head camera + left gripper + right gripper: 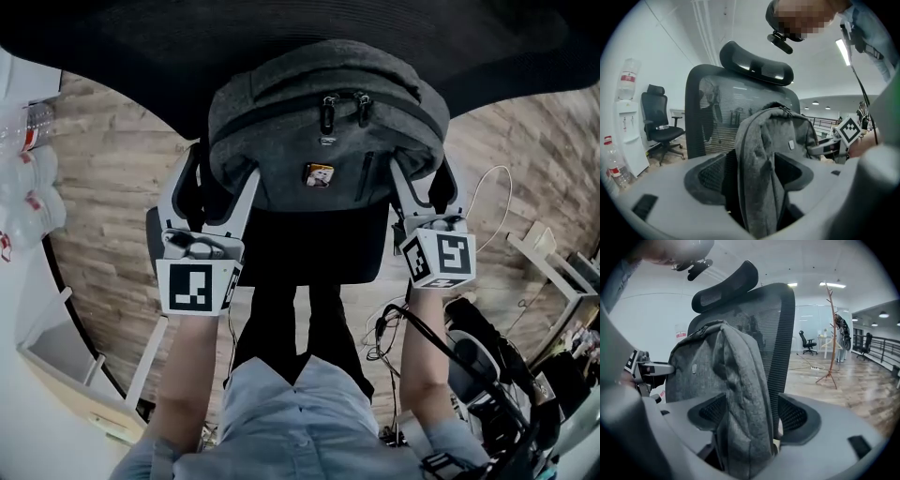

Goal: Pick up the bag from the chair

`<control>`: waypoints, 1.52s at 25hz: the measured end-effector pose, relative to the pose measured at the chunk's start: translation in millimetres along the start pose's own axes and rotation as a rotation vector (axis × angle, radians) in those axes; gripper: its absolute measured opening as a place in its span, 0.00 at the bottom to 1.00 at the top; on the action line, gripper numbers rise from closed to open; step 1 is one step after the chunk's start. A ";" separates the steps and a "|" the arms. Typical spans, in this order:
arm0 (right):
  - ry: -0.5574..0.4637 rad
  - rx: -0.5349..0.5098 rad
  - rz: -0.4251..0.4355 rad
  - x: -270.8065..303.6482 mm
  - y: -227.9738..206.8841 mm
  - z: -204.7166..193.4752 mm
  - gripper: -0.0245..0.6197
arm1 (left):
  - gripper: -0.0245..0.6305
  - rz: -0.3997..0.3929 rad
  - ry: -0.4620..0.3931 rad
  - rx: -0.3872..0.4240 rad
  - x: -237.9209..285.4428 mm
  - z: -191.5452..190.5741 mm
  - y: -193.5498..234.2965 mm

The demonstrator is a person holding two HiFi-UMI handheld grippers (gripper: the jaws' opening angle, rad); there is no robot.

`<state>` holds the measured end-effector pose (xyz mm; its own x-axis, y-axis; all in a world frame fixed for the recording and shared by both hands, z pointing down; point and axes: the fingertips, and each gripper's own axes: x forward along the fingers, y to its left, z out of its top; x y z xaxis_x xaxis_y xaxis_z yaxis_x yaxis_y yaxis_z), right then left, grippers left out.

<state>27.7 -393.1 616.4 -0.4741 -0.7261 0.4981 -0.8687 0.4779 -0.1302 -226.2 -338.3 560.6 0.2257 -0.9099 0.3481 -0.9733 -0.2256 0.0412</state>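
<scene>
A grey fabric backpack [323, 122] stands upright in front of the black mesh backrest [717, 108] of an office chair, with the black seat [319, 248] below it. My left gripper [220, 176] is shut on the bag's left side, and grey fabric [757, 183] fills the gap between its pads. At the bag's right side my right gripper [424, 183] is shut on a fold of the same fabric [740, 427]. The bag's two zip pulls [342, 108] face up toward me. I cannot see whether its bottom touches the seat.
A water dispenser [628, 122] and a second office chair [658, 126] stand at the left wall. A wooden coat stand [830, 333] rises on the plank floor to the right. Cables [394, 337] and dark gear lie at my right foot, with white furniture [56, 366] on my left.
</scene>
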 end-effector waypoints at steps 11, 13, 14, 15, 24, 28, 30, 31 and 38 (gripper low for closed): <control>0.003 -0.046 0.125 22.5 4.0 7.7 0.56 | 0.50 -0.075 0.006 -0.021 30.4 1.9 -9.5; 0.007 -0.057 0.136 23.6 6.1 6.6 0.54 | 0.46 -0.055 0.003 -0.023 31.8 1.0 -9.1; 0.008 -0.063 0.141 23.3 6.7 6.3 0.51 | 0.45 -0.047 0.005 -0.023 31.8 0.5 -9.9; 0.009 -0.068 0.146 22.8 7.1 6.2 0.51 | 0.44 -0.041 0.006 -0.022 31.6 0.0 -10.7; 0.025 -0.069 0.144 9.0 22.0 2.7 0.34 | 0.35 0.003 0.001 -0.010 18.8 -2.1 -11.6; 0.029 -0.071 0.125 -7.8 28.4 -3.3 0.29 | 0.31 0.016 0.005 0.005 0.4 -5.3 -19.6; 0.029 -0.073 0.120 -18.2 34.6 -6.5 0.28 | 0.30 0.026 0.007 0.002 -10.7 -7.1 -22.5; 0.027 -0.074 0.120 -22.5 37.9 -7.5 0.26 | 0.29 0.031 0.008 0.004 -15.2 -7.8 -23.3; -0.013 -0.083 0.130 -54.5 56.1 -0.2 0.22 | 0.28 0.058 -0.016 0.052 -44.3 4.3 -29.7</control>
<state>4.8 -326.6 582.1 -0.5841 -0.6615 0.4703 -0.7852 0.6072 -0.1211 -207.1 -292.8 540.0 0.1695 -0.9273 0.3337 -0.9816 -0.1892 -0.0273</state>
